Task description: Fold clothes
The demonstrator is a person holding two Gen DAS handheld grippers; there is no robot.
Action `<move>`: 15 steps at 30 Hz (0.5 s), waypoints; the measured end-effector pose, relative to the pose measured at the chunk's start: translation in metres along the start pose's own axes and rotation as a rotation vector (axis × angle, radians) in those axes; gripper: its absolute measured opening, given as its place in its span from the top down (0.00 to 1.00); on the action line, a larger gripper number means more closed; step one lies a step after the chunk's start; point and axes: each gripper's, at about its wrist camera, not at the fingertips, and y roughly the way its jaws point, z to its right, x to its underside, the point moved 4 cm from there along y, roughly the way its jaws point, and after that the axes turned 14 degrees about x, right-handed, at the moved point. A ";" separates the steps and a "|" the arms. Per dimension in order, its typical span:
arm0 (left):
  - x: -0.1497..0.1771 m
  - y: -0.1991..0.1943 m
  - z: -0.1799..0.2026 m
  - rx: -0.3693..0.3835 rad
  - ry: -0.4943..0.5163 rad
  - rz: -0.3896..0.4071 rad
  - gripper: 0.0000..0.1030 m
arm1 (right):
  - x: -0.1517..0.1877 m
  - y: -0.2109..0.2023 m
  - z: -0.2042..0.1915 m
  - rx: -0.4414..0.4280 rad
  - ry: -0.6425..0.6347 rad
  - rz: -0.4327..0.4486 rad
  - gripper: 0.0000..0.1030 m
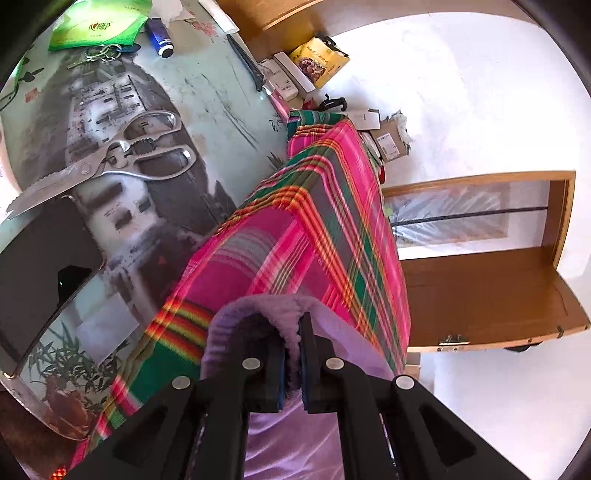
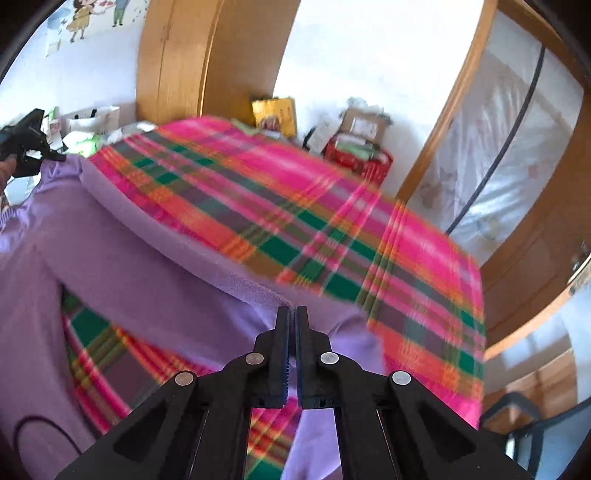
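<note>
A lilac fleece garment (image 2: 122,236) is lifted above a pink, green and orange plaid cloth (image 2: 332,221) that covers the table. My right gripper (image 2: 293,314) is shut on the garment's hem edge, which runs from it up to the left. At the far left of the right wrist view my left gripper (image 2: 55,157) holds the other end. In the left wrist view my left gripper (image 1: 293,325) is shut on a folded lip of the lilac garment (image 1: 255,314), which bulges over the fingers; the plaid cloth (image 1: 314,221) stretches ahead.
Left of the plaid cloth, the printed tabletop (image 1: 207,96) bears steel kitchen scissors (image 1: 122,155), a dark phone (image 1: 40,266), keys (image 1: 99,53), a blue lighter (image 1: 159,35) and a green packet (image 1: 96,22). Boxes (image 1: 317,62) lie on the floor beyond. A wooden door (image 1: 487,288) stands at right.
</note>
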 end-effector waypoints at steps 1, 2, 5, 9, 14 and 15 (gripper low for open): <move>0.002 -0.001 -0.002 0.003 -0.002 -0.006 0.95 | 0.006 0.003 -0.004 0.001 -0.006 -0.016 0.98; 0.004 -0.003 -0.004 0.006 -0.004 -0.012 0.94 | 0.012 0.005 -0.008 -0.004 -0.012 -0.028 0.98; 0.009 -0.007 -0.008 0.015 -0.009 -0.019 0.94 | 0.026 0.008 -0.015 -0.016 -0.013 -0.046 0.98; 0.011 -0.006 -0.010 0.002 -0.009 -0.030 0.94 | 0.039 0.010 -0.013 -0.025 0.011 -0.075 0.98; 0.010 -0.005 -0.010 0.005 -0.011 -0.021 0.94 | 0.029 0.004 -0.011 -0.005 0.001 -0.044 0.97; 0.009 -0.006 -0.010 0.008 -0.017 -0.013 0.94 | 0.025 0.004 -0.010 0.009 -0.003 -0.036 0.98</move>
